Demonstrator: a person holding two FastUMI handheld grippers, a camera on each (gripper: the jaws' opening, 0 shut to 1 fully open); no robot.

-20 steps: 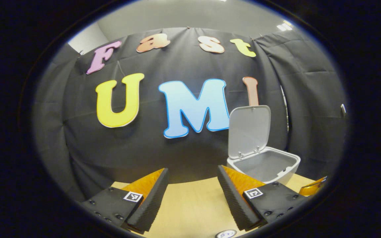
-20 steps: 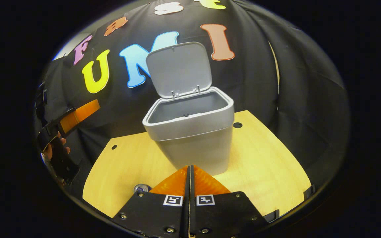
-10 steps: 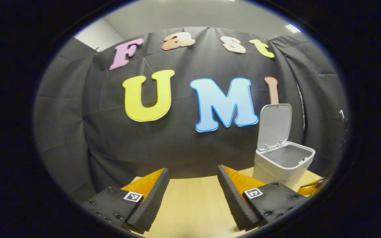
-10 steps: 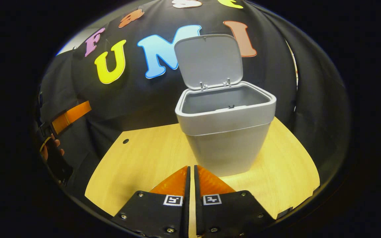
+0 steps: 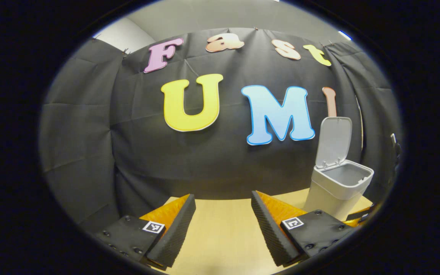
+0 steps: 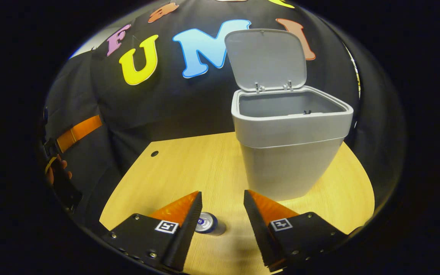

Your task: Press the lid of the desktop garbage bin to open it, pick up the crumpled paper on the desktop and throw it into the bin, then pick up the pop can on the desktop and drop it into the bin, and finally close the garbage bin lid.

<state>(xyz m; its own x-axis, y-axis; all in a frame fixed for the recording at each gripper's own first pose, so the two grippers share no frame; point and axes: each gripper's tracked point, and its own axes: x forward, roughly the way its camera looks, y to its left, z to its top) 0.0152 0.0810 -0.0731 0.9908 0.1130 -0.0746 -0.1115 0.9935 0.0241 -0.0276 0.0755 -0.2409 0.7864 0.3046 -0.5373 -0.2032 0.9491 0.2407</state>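
Note:
The grey desktop bin (image 6: 287, 152) stands on the wooden table (image 6: 189, 172) with its lid (image 6: 266, 57) raised upright. In the left gripper view the bin (image 5: 338, 187) sits at the far right, lid (image 5: 334, 141) up. A pop can (image 6: 207, 223) stands upright on the table, seen from above between the fingers of my right gripper (image 6: 222, 206), which is open above it. My left gripper (image 5: 223, 208) is open with nothing between its fingers, over the table left of the bin. In the right gripper view the left gripper (image 6: 78, 131) and a hand (image 6: 54, 170) appear at the far left.
The black booth wall (image 5: 204, 152) closes off the back and sides of the table. A small round hole (image 6: 154, 153) marks the tabletop near its back left edge. Bare wood (image 6: 201, 168) lies between the bin and the left edge.
My right gripper has opened from shut and shifted left, so the bin moved right in its view and the can now sits between its fingers. The left gripper swung left, away from the bin.

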